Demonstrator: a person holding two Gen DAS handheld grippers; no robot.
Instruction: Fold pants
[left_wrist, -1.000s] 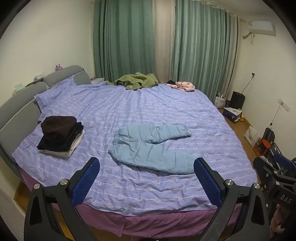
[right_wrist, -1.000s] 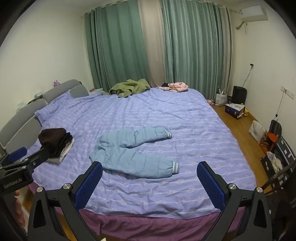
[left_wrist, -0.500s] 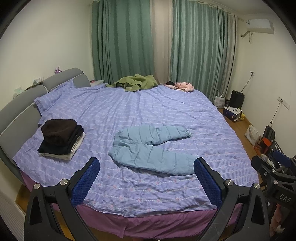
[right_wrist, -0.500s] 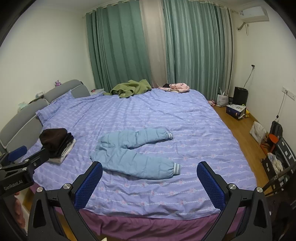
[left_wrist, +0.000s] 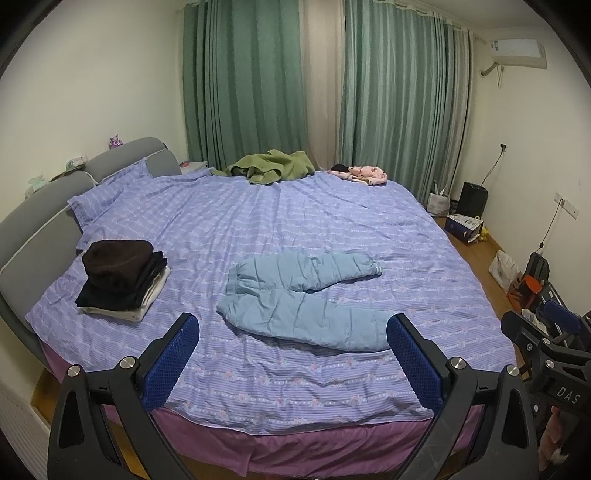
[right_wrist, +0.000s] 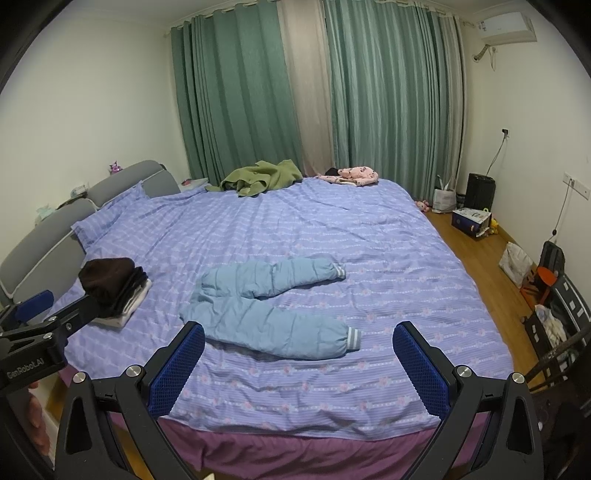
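Two grippers: left gripper (left_wrist: 293, 360) and right gripper (right_wrist: 299, 363), fingers spread, grasping nothing.
Pants (left_wrist: 295, 299): unfolded, flat on bed (left_wrist: 332, 221).
Folded stack (left_wrist: 122, 280): left of pants, apart.

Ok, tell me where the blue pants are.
In both views the blue pants lie spread on the bed, near its front edge, right of the folded clothes stack.

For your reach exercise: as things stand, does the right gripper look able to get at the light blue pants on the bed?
Probably yes: the right gripper is open, and nothing lies between it and the light blue pants spread on the bed.
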